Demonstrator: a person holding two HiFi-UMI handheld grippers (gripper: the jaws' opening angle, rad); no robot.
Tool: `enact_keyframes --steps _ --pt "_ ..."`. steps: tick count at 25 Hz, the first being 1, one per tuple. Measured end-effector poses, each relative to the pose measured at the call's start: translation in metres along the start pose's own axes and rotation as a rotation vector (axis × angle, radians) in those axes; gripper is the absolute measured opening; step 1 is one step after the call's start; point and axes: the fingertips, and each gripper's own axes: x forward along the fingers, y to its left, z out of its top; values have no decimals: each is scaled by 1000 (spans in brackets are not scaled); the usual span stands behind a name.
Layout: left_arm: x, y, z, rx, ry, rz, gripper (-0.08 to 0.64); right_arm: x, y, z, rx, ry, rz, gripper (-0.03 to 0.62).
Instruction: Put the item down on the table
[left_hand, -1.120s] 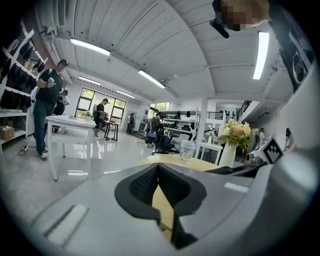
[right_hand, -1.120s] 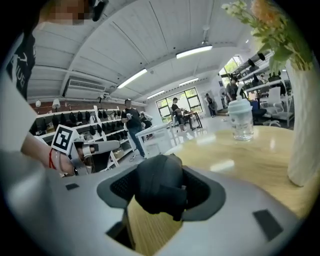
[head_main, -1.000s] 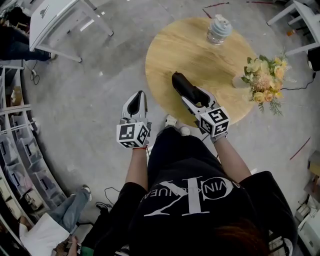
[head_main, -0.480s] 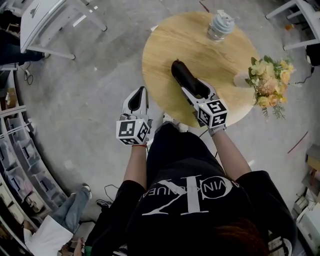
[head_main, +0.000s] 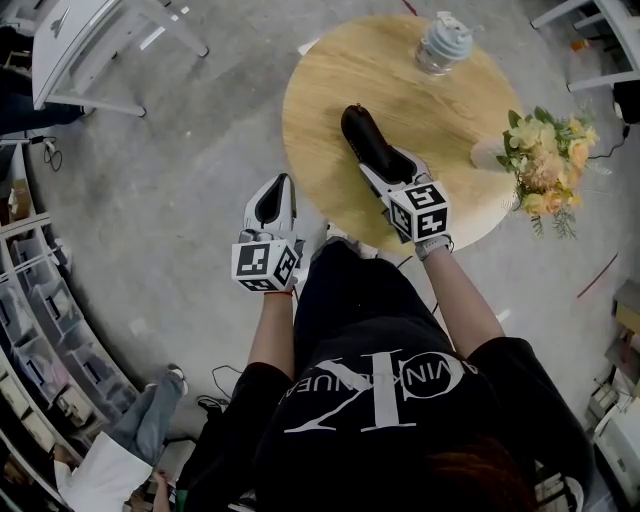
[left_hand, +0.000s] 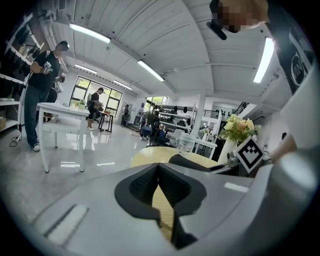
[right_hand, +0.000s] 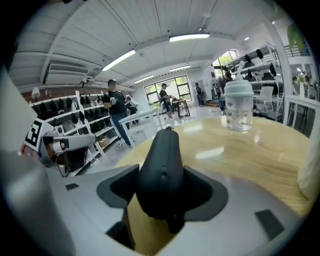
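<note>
Gripping the black item tight, the right claw holds it out ahead over the round bench; contact underneath is hidden. Beside it the left claw, jaws together, hangs off the bench's edge.

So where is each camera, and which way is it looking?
Head view: on the person's head, looking steeply down at the round table; both arms, the left claw and the right claw show.
Left gripper view: rides the left claw, facing level toward the table; its shut claw fills the bottom.
Right gripper view: rides the right claw, looking across the tabletop; that claw grips the black item.
Shared: both gripper views see the glass jar.
</note>
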Motion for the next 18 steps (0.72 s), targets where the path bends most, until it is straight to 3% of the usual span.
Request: enact_keyframes --steps 18 --pt "2 -6 1 3 5 -27 12 -14 -18 9 49 -42 -69 272"
